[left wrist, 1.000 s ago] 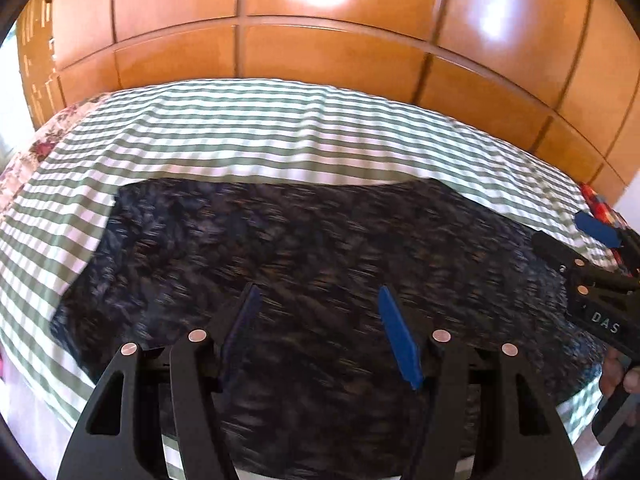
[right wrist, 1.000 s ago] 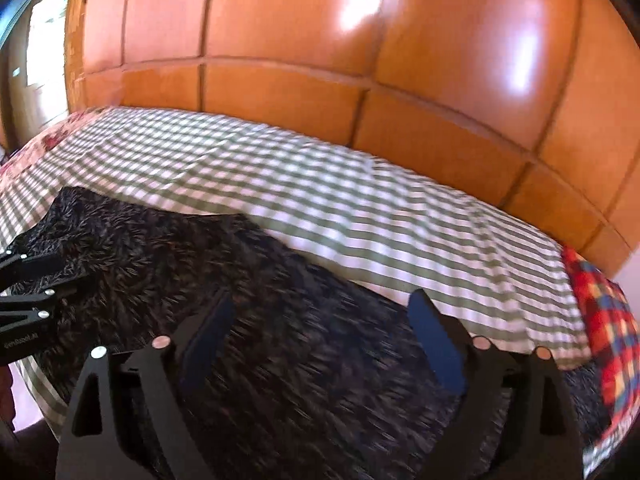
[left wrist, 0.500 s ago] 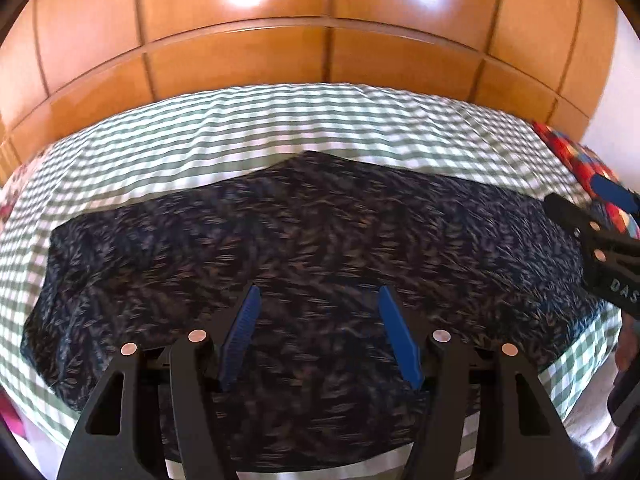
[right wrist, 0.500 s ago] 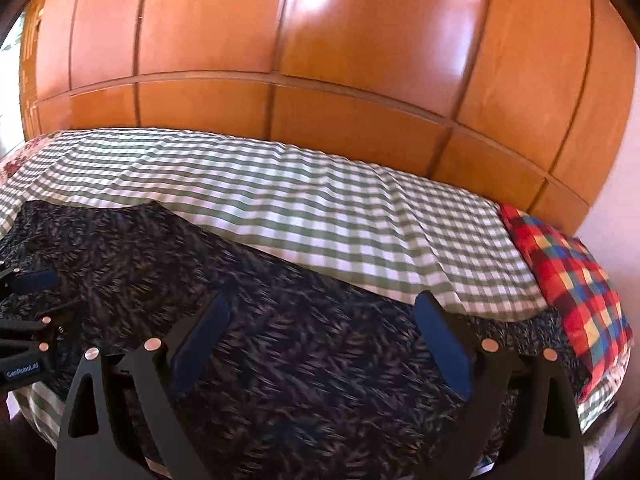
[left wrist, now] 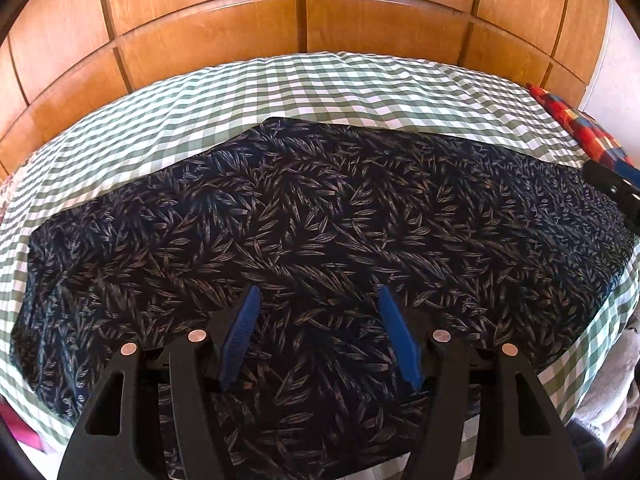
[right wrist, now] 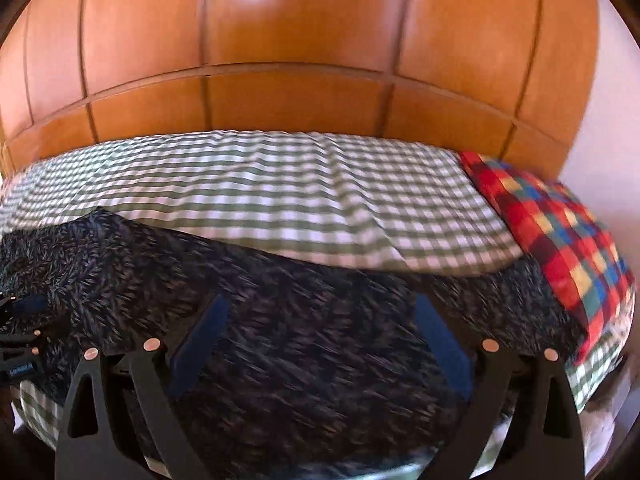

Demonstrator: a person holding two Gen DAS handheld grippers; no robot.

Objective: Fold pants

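- Left wrist view: over the last second the view has swung right along the dark navy leaf-print cloth pants point(left wrist: 320, 232), spread flat across the green-and-white checked bed point(left wrist: 340, 80). The left hand-held gripper point(left wrist: 318, 336) hangs just above their near edge, jaws apart, holding nothing.
- Right wrist view: the blurred frame has turned toward the red plaid pillow point(right wrist: 560, 232). The right hand-held gripper point(right wrist: 320, 344) is spread wide and empty over the pants' right end, so no fold seems begun.

Right tongs point(right wrist: 320, 340) gape above dark leaf-print pants point(right wrist: 280, 300) on checked bedsheet point(right wrist: 280, 184)
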